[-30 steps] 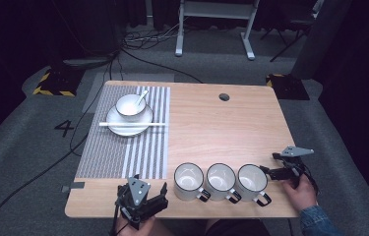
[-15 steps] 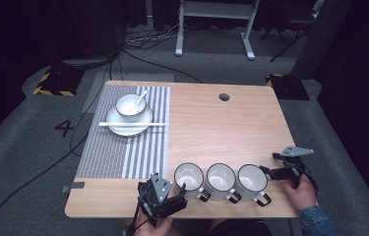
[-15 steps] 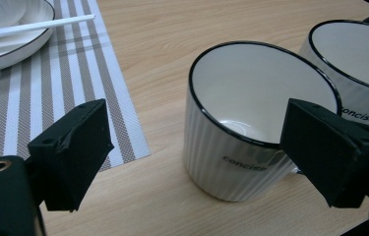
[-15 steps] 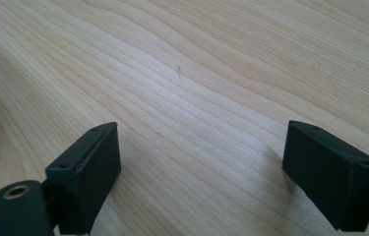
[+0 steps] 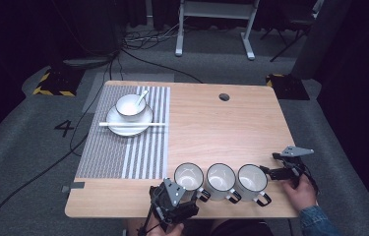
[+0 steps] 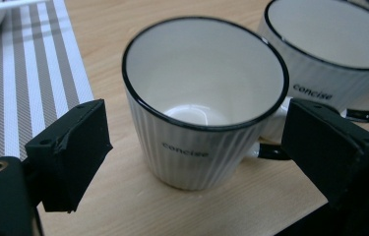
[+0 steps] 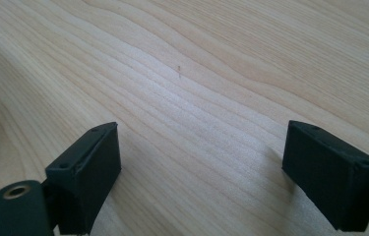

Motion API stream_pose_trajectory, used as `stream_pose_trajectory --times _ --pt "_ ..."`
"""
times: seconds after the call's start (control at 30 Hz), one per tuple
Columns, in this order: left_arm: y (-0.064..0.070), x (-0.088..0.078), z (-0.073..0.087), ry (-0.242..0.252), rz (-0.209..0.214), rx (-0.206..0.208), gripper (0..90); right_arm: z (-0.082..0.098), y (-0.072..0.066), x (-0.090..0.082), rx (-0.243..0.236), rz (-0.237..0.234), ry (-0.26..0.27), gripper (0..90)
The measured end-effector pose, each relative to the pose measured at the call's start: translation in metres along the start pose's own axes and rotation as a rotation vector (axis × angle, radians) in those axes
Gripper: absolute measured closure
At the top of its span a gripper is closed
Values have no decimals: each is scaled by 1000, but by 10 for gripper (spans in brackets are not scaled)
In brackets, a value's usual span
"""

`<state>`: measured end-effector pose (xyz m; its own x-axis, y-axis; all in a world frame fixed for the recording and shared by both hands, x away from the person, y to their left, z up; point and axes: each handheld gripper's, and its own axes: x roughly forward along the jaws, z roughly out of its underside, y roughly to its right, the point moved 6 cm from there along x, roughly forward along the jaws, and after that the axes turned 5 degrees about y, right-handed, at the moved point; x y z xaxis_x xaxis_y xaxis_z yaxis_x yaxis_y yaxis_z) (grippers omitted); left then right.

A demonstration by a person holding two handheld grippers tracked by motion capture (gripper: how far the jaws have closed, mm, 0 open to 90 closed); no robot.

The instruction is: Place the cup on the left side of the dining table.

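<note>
The nearest mug [image 6: 205, 103] is white, ribbed, black-rimmed, marked "concise", and empty. It stands upright on the desk [image 5: 221, 128], leftmost in a row of three, just right of the striped mat [image 5: 123, 142]. The left gripper [image 6: 197, 147] has just been opening; its fingers [image 6: 71, 147] flank the mug without touching. The second mug [image 6: 339, 54] touches it on the far side. The right gripper [image 7: 201, 167] rests open over bare wood, right of the row.

The near mug's [image 6: 204, 105] handle is hidden behind the black pad; the second mug [image 6: 337, 51] runs off the frame edge.
</note>
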<state>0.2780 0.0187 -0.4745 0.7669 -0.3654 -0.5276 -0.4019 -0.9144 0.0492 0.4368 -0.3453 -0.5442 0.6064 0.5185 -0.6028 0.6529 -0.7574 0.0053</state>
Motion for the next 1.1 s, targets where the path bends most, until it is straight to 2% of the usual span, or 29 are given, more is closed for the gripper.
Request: stream_pose_trajectory --times 0.13,0.3,0.6,0.73,0.77,0.93,0.97,1.03,1.07,1.1 --pt "2 5 6 -31 -11 13 114 0 0 0 0 0 0 145" --pt "0 16 13 -55 -6 3 114 0 1 0 -12 -1 -3 145" --pt "0 38 23 -57 15 35 80 0 1 0 -13 -3 -4 145" --pt "-2 47 25 -31 41 43 46 0 1 0 -13 -1 -3 145" --pt "-3 51 28 -25 56 27 44 0 1 0 -13 -2 -3 145" --pt "-2 58 30 -15 48 22 30 1 1 0 -15 -3 -5 145" --pt "-1 60 29 5 42 2 29 0 1 0 -13 -1 -3 145" --pt "-1 61 30 11 43 -8 26 1 1 -1 -16 -5 -5 145" --pt "-1 63 29 42 49 -29 21 1 1 -1 -14 -4 -4 145" --pt "-1 64 29 52 49 -31 18 1 1 -1 -16 -4 -5 145"
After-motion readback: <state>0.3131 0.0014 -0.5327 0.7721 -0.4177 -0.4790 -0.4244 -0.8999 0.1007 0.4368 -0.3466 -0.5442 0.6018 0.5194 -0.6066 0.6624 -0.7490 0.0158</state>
